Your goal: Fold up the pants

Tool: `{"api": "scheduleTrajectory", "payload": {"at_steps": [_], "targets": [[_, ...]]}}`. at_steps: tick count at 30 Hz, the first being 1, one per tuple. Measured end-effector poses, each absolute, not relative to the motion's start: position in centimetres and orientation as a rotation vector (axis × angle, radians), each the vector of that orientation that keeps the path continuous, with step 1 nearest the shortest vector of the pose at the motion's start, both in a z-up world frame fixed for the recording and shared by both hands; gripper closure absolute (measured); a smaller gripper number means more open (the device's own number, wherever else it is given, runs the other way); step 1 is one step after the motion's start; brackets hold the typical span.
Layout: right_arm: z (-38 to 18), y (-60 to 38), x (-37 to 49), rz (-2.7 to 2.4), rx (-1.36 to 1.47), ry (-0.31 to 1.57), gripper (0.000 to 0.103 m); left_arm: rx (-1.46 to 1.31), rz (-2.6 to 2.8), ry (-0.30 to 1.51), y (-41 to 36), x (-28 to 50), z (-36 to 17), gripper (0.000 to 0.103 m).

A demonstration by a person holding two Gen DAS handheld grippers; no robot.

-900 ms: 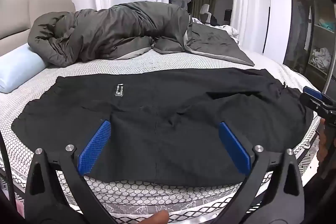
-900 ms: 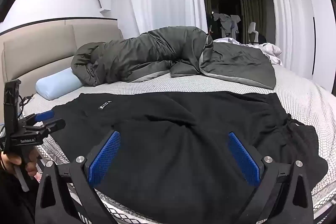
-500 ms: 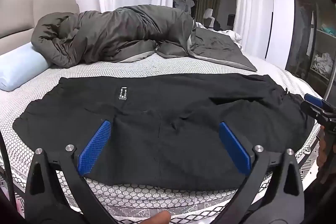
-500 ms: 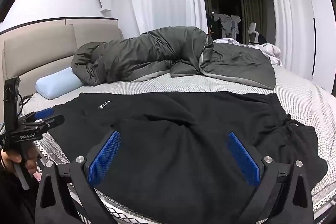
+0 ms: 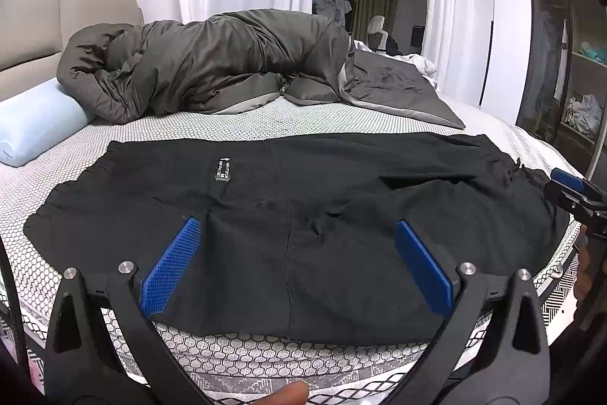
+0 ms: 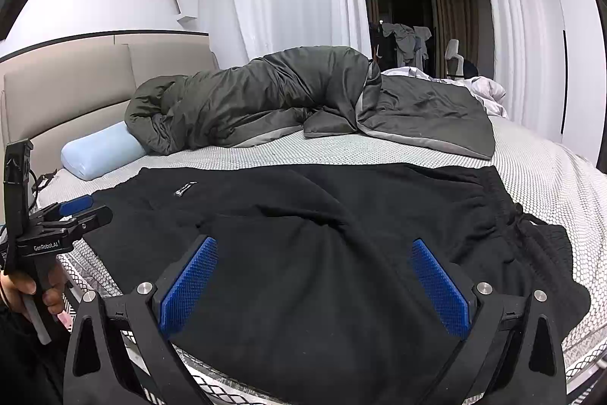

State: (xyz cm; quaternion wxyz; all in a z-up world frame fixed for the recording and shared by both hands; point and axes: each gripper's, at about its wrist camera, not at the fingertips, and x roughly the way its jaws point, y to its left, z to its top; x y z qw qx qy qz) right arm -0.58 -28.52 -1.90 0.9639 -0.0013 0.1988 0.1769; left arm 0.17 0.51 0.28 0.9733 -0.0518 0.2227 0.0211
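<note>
Black pants lie spread sideways on the bed, leg ends at the left, elastic waistband at the right, a small label on the upper layer. They also fill the right wrist view. My left gripper is open and empty, hovering above the near edge of the pants. My right gripper is open and empty above the waist part. Each gripper shows in the other's view: the right one at the far right, the left one at the far left.
The mattress has a honeycomb cover and its near edge is close below the grippers. A crumpled dark grey duvet and a light blue bolster lie behind the pants. A wardrobe stands at the right.
The left gripper has drawn back and risen slightly, so more of the bed's near edge shows. The right gripper has barely moved. Both stayed open.
</note>
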Motion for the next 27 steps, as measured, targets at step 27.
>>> {"api": "scheduleTrajectory", "payload": {"at_steps": [27], "targets": [[-2.8,-28.5,0.3,0.356,-0.022,0.444,0.000,-0.110,0.056,0.453,1.0,0.2,0.1,0.001]]}}
